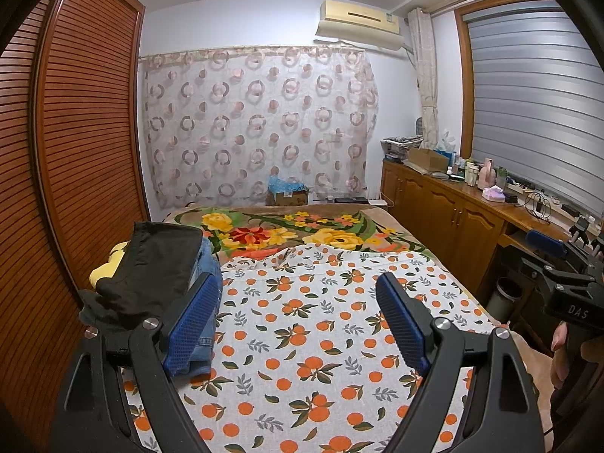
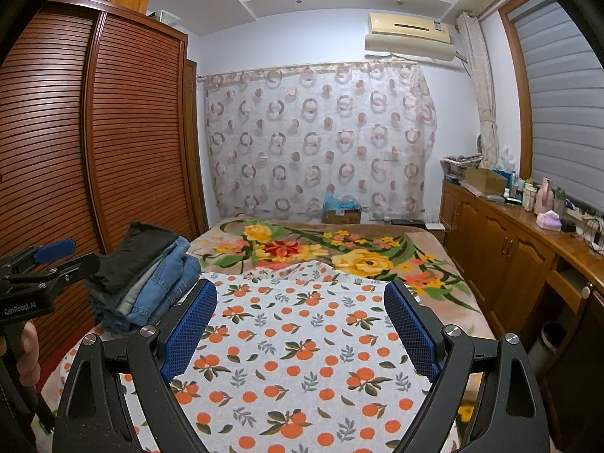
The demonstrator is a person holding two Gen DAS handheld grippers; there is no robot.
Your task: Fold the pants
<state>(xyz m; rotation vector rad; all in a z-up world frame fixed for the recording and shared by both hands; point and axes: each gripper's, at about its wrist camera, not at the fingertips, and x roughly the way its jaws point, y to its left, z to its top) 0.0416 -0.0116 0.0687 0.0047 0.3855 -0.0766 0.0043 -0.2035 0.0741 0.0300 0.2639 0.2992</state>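
Observation:
A stack of folded pants lies on the bed's left side, a black pair (image 1: 158, 264) on top of blue jeans (image 1: 207, 294). The right wrist view shows the same black pair (image 2: 143, 256) and jeans (image 2: 166, 287). My left gripper (image 1: 298, 321) is open just right of the stack, with only the orange-print sheet (image 1: 302, 358) showing between its blue pads. My right gripper (image 2: 302, 324) is also open, over the same sheet (image 2: 302, 358), with nothing between its fingers. Each gripper appears at the edge of the other's view, the right gripper (image 1: 555, 241) and the left gripper (image 2: 71, 256).
A slatted wooden wardrobe (image 1: 83, 143) stands close along the left of the bed. Wooden cabinets (image 2: 502, 249) with bottles and boxes on top run along the right. A flowered blanket (image 2: 302, 249) covers the far half of the bed, and a cardboard box (image 2: 341, 215) sits beyond it. A bin (image 1: 507, 294) stands on the floor.

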